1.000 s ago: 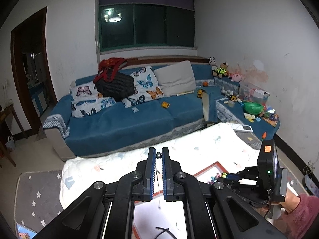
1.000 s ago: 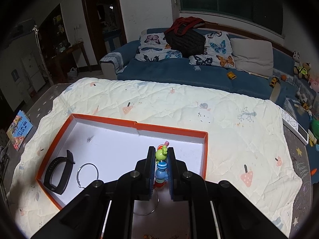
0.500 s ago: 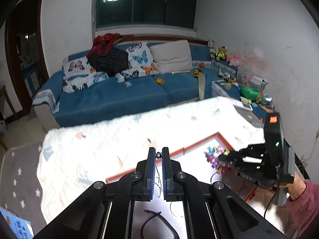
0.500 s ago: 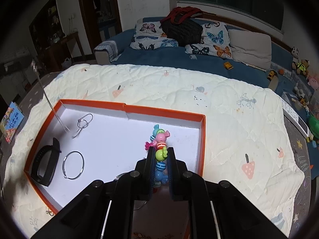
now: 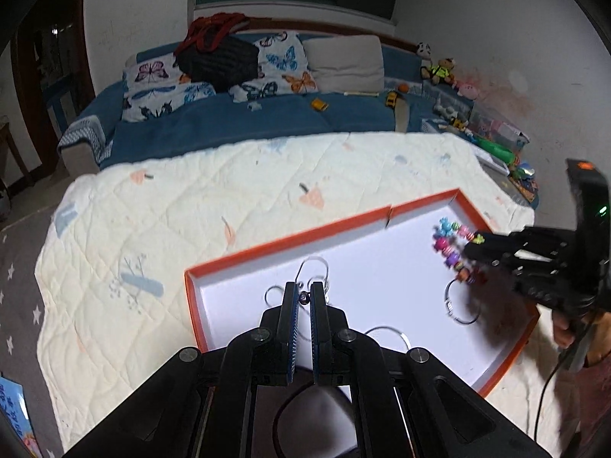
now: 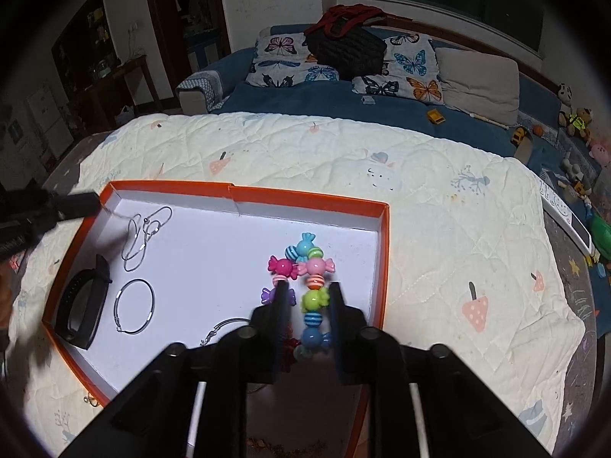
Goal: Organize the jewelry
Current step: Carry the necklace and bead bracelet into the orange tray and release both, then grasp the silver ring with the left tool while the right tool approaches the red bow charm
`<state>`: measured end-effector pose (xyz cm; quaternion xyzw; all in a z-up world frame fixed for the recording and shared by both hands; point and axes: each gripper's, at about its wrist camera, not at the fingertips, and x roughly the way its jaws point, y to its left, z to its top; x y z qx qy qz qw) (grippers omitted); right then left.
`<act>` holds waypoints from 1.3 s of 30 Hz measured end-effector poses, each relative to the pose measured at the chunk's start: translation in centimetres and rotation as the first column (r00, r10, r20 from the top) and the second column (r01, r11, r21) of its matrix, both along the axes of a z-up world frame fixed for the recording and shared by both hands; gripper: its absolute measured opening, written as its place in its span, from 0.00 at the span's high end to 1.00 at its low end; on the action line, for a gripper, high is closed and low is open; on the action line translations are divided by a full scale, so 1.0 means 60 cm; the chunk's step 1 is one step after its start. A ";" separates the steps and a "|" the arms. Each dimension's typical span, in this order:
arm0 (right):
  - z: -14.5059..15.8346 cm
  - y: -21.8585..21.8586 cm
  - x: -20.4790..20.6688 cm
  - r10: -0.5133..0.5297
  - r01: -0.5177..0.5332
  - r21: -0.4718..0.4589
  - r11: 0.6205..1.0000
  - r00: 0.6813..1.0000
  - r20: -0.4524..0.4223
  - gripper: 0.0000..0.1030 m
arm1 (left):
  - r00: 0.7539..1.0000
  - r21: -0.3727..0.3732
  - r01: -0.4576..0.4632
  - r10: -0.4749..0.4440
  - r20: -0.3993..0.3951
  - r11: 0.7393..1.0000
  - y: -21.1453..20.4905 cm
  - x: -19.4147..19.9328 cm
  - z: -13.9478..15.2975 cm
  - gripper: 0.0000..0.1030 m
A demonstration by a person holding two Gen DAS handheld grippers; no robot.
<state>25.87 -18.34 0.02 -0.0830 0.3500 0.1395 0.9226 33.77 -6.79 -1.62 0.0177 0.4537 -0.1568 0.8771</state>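
The right hand-held gripper [image 6: 305, 290], jaws just spreading, straddles the candy bracelet [image 6: 311, 286] in the tray [image 6: 305, 196]; the left hand-held gripper [image 5: 304, 297] pinches a thin necklace [image 5: 311, 267].

Cream quilted bedspread [image 6: 439, 206] under a shallow orange-rimmed tray [image 6: 305, 195]

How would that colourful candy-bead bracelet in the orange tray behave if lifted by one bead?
The colourful candy-bead bracelet likely drapes floppily, since its separate beads lie in bent rows. Glossy rounded beads may slip. It probably weighs little.
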 end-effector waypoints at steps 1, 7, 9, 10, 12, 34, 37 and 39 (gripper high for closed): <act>0.002 -0.001 -0.002 -0.001 0.001 0.001 1.000 1.000 0.006 0.64 | 1.000 0.001 -0.001 0.001 -0.010 1.000 0.000 0.000 -0.006 0.94; 0.011 -0.004 -0.018 0.004 -0.003 -0.006 1.000 1.000 0.030 0.61 | 0.998 0.018 -0.011 0.012 -0.055 1.000 0.001 0.008 -0.040 0.93; 0.014 -0.005 -0.023 0.001 -0.001 -0.007 1.000 0.999 0.038 0.57 | 0.997 0.018 -0.019 0.020 -0.069 1.000 0.000 0.010 -0.045 0.91; 0.015 -0.006 -0.027 0.003 -0.003 0.000 1.000 0.999 0.041 0.57 | 0.997 0.020 -0.023 0.025 -0.073 1.000 0.000 0.009 -0.047 0.89; 0.019 -0.008 -0.033 0.000 0.000 0.014 1.000 0.999 0.043 0.57 | 0.997 0.028 -0.034 0.036 -0.075 0.999 0.002 0.009 -0.049 0.67; 0.006 -0.027 -0.200 -0.044 0.037 0.081 0.996 0.996 0.082 0.47 | 0.991 0.065 0.119 -0.122 0.054 0.991 -0.055 -0.246 0.000 0.48; -0.013 -0.033 -0.220 -0.056 0.050 0.078 0.996 0.996 0.072 0.47 | 0.986 0.080 0.160 -0.163 0.037 0.984 -0.070 -0.277 -0.023 0.52; -0.023 -0.037 -0.226 -0.059 0.053 0.093 0.994 0.997 0.059 0.47 | 0.981 0.093 0.191 -0.194 0.026 0.977 -0.080 -0.291 -0.038 0.61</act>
